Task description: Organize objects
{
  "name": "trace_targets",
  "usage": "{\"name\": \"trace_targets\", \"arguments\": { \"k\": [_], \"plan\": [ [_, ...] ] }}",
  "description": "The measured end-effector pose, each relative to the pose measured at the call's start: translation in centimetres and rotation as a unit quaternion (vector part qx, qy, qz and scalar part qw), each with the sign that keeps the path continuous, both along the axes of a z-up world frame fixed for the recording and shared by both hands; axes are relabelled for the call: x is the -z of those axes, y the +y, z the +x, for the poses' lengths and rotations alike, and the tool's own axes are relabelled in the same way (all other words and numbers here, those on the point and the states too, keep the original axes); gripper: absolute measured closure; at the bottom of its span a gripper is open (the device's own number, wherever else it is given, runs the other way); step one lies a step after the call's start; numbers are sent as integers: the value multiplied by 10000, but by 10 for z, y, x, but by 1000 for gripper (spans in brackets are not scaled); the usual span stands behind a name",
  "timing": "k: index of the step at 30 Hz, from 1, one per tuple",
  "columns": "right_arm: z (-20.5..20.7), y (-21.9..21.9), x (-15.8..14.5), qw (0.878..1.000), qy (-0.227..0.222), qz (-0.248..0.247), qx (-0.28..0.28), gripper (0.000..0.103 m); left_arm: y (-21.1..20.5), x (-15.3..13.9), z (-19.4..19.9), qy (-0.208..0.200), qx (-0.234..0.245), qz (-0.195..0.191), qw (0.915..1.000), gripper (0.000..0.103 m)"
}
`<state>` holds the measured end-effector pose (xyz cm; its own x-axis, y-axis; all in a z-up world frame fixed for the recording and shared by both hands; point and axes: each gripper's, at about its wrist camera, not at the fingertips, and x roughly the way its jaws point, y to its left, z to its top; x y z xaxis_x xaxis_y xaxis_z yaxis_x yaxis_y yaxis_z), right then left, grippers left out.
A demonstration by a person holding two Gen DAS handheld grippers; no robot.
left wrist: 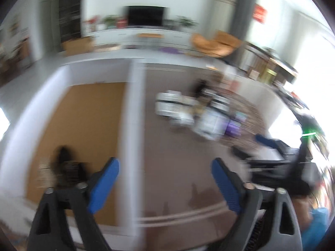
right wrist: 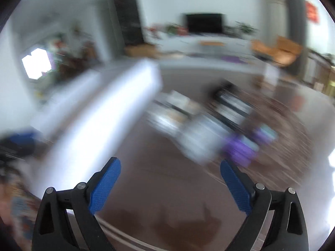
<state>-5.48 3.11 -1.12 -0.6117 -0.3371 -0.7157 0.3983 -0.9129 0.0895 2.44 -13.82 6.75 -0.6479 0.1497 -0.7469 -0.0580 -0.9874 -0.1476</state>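
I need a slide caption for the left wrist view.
Open left gripper above brown table; blurred pile of boxes ahead.

i'm in a home, living room by the look. dark tv [left wrist: 145, 15] sits on a long white low cabinet [left wrist: 144, 36] by the far wall, w/ potted plants [left wrist: 185, 22] either side. tan lounge chair [left wrist: 217, 42] off to the right, brown rug [left wrist: 178, 167] on the floor under me. all blurry tho.
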Motion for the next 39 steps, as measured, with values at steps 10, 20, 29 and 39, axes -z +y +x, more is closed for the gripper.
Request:
{"name": "trace_targets", "arguments": {
  "k": [10,20,29,39],
  "plan": [
    [8,114,40,9868,-227,145,1595,7,110,107,-61,-530,455,-528,9962,2],
    [-1,123,65,9810,-572,378,1818,7,117,136,-87,-587,264,-958,9933,2],
    [-1,126,70,9806,-660,285,1824,6,119,140,-105,-434,267,-802,9955,0],
    [-2,121,74,9798,-673,444,1828,0,118,139,-118,-385,284,-797,9957,0]
  ]
}}
